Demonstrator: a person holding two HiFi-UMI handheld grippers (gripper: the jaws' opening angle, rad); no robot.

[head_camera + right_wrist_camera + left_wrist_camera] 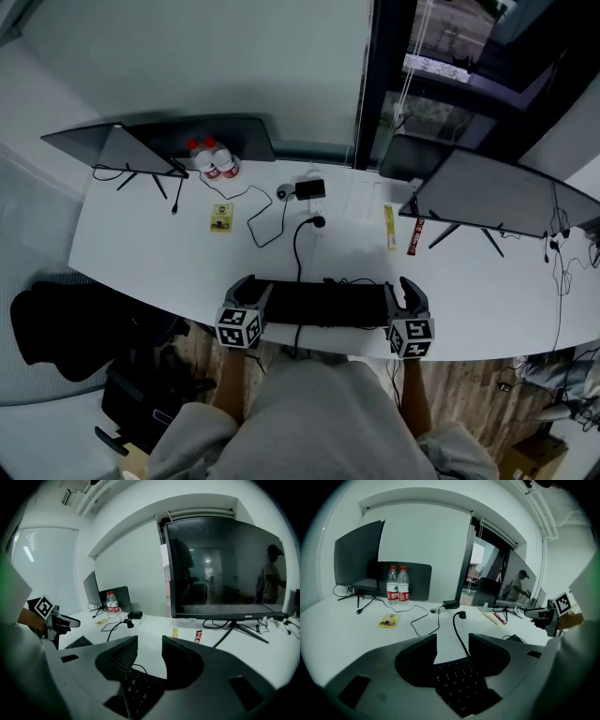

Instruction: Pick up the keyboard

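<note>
1. Left tool [253, 292] [452, 641]: we read its jaws as open. They stand apart, and the left end of the keyboard [328, 305] [457, 686] lies low in the gap, with white surface showing between the tips. We cannot tell whether the jaws touch the keys.

2. Right tool [406, 292] [150, 644]: its jaws are also apart. The right end of the keyboard [136, 686] sits below and between them, and the left jaw's inner face overlaps the keys in the right gripper view.

3. Keyboard: black, lying flat along the 6 o'clock edge of the white surface [141, 253], spanning from one tool to the other.

4. Black cable [298, 248] [461, 639]: it runs from the keyboard's far edge toward 12 o'clock to a round black fitting. Beyond that lies a black power adapter [311, 189] [451, 604].

5. At 11 o'clock from the keyboard:
   - a yellow card [221, 217] [389, 619], flat on the surface;
   - farther out, two water bottles [214, 161] [397, 584] [111, 603] with red caps, upright and side by side;
   - just beside them, the left monitor [141, 150] [358, 555].

6. At 1 o'clock: a yellow strip [390, 227] [175, 633] and a red sachet [419, 236] [198, 636], near each other.

7. At 2 o'clock: the right monitor [497, 192] [225, 569], screen dark.
</note>
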